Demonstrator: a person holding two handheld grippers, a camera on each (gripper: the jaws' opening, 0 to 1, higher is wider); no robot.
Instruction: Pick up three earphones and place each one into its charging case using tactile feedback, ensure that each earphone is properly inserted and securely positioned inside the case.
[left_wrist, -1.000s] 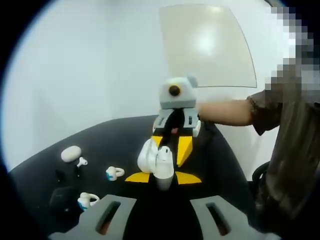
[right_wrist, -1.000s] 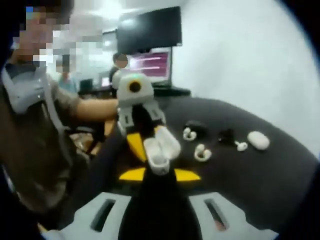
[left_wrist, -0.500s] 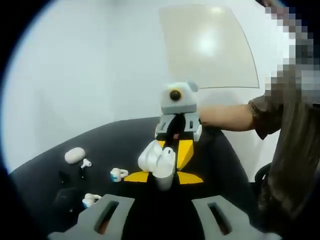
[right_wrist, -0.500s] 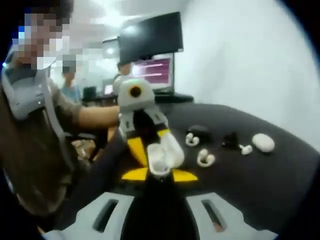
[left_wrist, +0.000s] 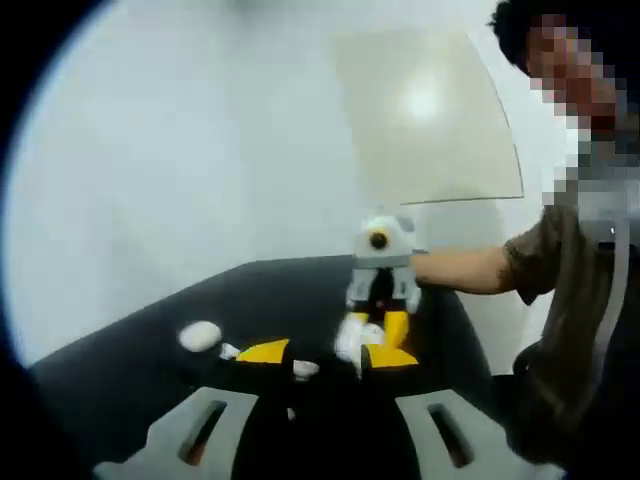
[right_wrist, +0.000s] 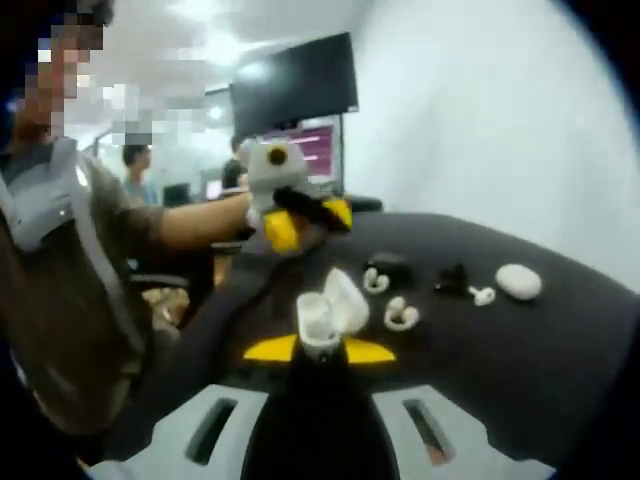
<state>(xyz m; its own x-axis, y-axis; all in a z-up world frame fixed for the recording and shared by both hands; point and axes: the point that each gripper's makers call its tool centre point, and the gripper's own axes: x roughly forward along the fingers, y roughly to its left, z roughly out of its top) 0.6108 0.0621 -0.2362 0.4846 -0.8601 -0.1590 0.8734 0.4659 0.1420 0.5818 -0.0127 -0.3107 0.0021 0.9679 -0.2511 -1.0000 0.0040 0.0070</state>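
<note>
An open white charging case (right_wrist: 325, 308) stands upright between the yellow tips of my right gripper (right_wrist: 320, 350), which is shut on it. My left gripper (right_wrist: 308, 220) hangs beyond it over the black table, jaws spread, nothing between them. In the left gripper view, my left gripper (left_wrist: 326, 354) is open and faces the right gripper (left_wrist: 377, 335), which holds the white case (left_wrist: 349, 342). Two white ear-hook earphones (right_wrist: 375, 280) (right_wrist: 402, 315) lie on the table, with a small white earbud (right_wrist: 482, 295) further right. A blurred earphone (left_wrist: 305, 368) lies near the left tips.
A black case (right_wrist: 395, 262), a small black item (right_wrist: 452, 275) and a closed white oval case (right_wrist: 518, 282) sit on the black table (right_wrist: 560, 350). The closed oval case (left_wrist: 200, 335) lies at the left. A person's arm (left_wrist: 460, 270) reaches in. Monitors stand behind.
My left gripper has let go of the white case, opened and drawn back and up from it. The right gripper keeps the case, whose lid stands open.
</note>
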